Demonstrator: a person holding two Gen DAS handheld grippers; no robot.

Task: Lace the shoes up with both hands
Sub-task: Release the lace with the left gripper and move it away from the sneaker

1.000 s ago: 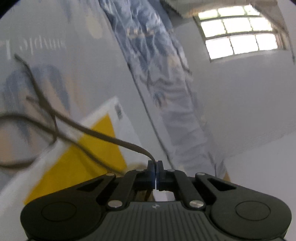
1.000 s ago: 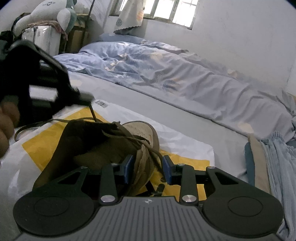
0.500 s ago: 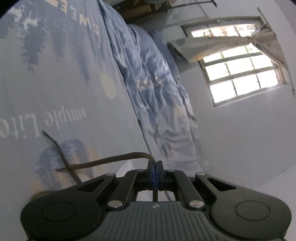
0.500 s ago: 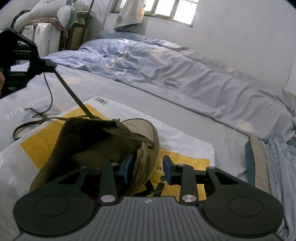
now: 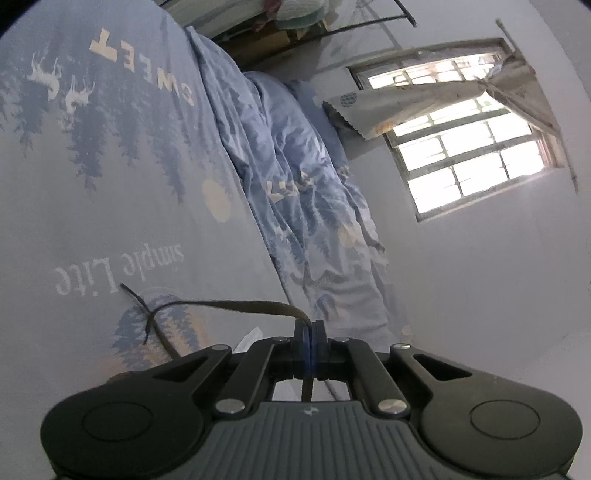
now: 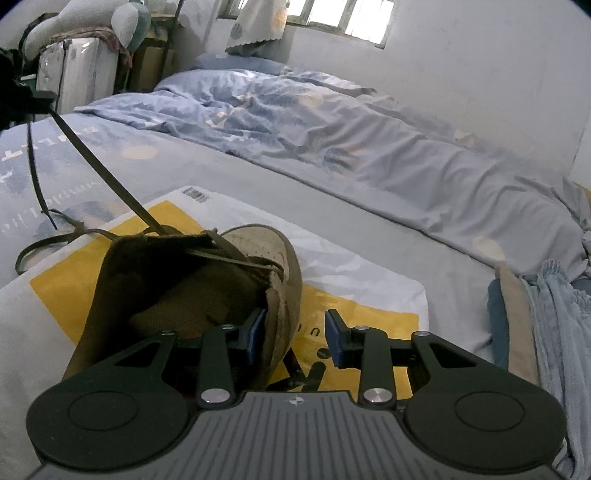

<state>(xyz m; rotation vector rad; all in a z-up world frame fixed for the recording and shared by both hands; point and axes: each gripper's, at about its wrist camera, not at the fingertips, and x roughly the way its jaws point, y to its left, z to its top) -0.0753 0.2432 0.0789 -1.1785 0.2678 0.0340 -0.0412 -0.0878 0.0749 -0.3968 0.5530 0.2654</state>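
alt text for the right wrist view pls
A brown shoe sits on a yellow-and-white bag on a bed, its heel rim between the right gripper's open jaws. A taut lace runs up-left toward the left gripper.

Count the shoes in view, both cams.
1. A brown shoe lies on the yellow-and-white bag on the bed, by the right gripper. The left wrist view shows only its lace. A second may be out of frame.

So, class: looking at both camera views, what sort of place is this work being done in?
Most likely a bedroom in a home. A rumpled blue duvet lies on a bed with a printed sheet, a barred window is set in a plain wall, and a plush toy sits atop stored items.
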